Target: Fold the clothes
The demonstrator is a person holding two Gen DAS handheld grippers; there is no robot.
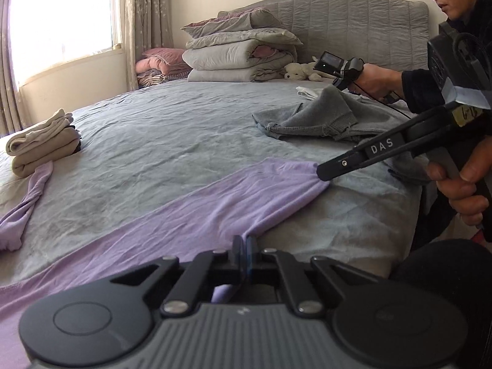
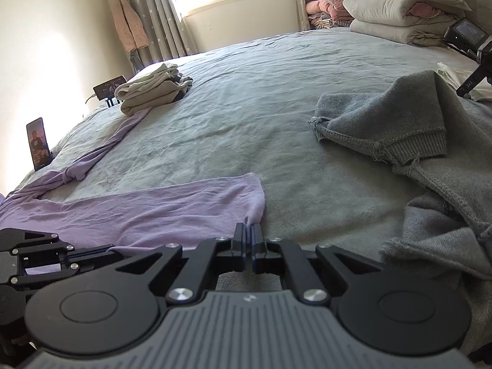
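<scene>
A lilac garment (image 1: 215,203) lies stretched flat across the grey bed (image 1: 169,129), one twisted sleeve trailing toward the left. My left gripper (image 1: 245,243) is shut on its near edge, cloth bunched between the pads. My right gripper (image 1: 323,174), seen side-on with a hand on its handle, pinches the garment's right corner. In the right wrist view the same lilac garment (image 2: 153,212) fans out leftward from my right gripper (image 2: 248,230), which is shut on its corner. The left gripper (image 2: 112,250) shows at the lower left, on the cloth's edge.
A crumpled grey sweater (image 1: 323,117) lies at the right; a person there holds another gripper device (image 1: 338,70) over it. A folded beige stack (image 1: 40,144) sits at the far left. Folded quilts (image 1: 240,55) and a plush toy (image 1: 298,70) line the headboard. A phone (image 2: 38,144) stands beside the bed.
</scene>
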